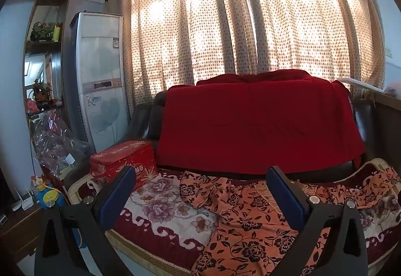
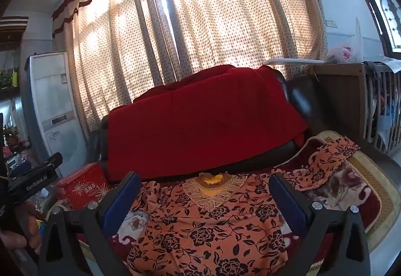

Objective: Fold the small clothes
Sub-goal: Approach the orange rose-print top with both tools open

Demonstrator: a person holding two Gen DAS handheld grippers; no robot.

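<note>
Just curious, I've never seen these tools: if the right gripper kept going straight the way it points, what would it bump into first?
Probably the orange floral garment spread under the open right gripper.

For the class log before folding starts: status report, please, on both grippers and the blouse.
Left gripper and right gripper: jaws wide, nothing held. Orange floral blouse spread flat on sofa blanket, untouched. Red tin beside its left sleeve.
</note>
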